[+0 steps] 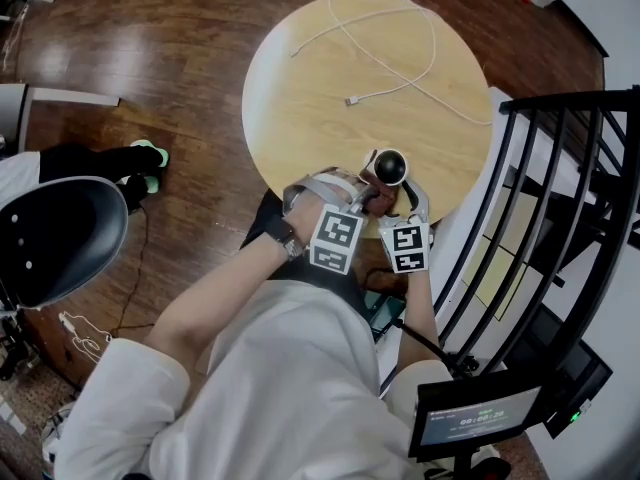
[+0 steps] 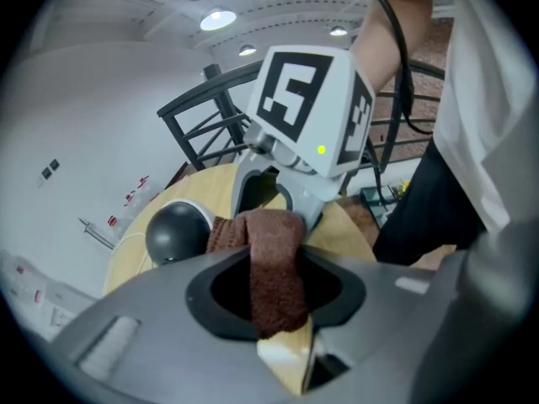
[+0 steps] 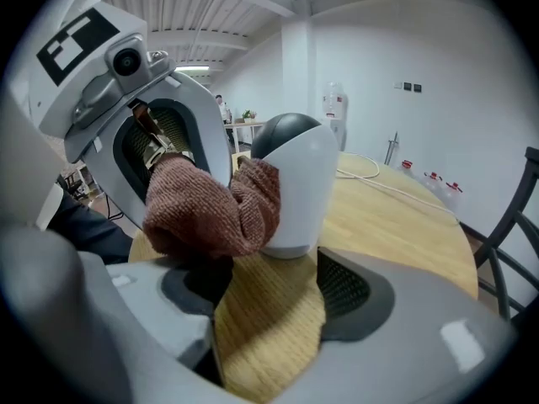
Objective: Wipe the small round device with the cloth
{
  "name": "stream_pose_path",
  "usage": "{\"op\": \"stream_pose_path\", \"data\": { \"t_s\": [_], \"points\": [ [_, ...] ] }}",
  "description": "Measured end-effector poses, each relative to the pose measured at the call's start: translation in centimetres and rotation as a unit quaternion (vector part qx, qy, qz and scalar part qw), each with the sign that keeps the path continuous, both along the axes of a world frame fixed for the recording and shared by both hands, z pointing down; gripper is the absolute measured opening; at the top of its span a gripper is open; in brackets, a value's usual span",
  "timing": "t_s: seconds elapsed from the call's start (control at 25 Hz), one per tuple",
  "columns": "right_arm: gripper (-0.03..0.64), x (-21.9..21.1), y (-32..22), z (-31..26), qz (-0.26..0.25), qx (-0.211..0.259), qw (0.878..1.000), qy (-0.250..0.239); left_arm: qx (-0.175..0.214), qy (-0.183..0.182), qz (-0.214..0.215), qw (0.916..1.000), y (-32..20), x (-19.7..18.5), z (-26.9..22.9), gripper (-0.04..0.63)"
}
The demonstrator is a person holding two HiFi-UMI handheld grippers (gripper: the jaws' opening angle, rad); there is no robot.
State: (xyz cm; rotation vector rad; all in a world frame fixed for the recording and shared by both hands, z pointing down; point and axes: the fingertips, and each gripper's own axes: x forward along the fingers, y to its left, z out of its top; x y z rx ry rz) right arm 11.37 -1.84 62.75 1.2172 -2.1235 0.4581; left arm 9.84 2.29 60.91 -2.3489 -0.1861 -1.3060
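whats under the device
The table; the device stands on it. Its underside is hidden, and the cloth covers part of one side.

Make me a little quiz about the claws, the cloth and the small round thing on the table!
1. What does the left claw grip? A) a sponge B) the brown cloth C) a spoon
2. True or false: the right claw has its jaws open, with nothing clamped.
3. Fill in: the cloth touches the small round device, which stands on the round wooden ____.

Key: 1 B; 2 true; 3 table.
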Motion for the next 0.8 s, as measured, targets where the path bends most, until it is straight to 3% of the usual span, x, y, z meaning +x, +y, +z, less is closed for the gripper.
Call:
{"op": "stream_pose_path", "data": {
  "t_s": [0.32, 0.56, 0.8],
  "points": [
    [0.316, -0.2, -0.4, 0.5, -0.005, 0.017, 1.0, 0.004, -0.037, -0.018, -0.023, 0.9989, 0.0, -1.4, 1.7, 0.118],
    [0.316, 0.0, -0.4, 0.7, -0.002, 0.013, 1.0, 0.002, -0.054, -0.068, -0.029, 0.9958, 0.4, -4.0, 4.1, 0.12],
    [0.316, 0.1, -0.6, 1.2, 0.0, 0.013, 1.0, 0.001, -0.065, -0.078, -0.037, 0.9942, 0.9, -5.6, 4.9, 0.12]
  ]
}}
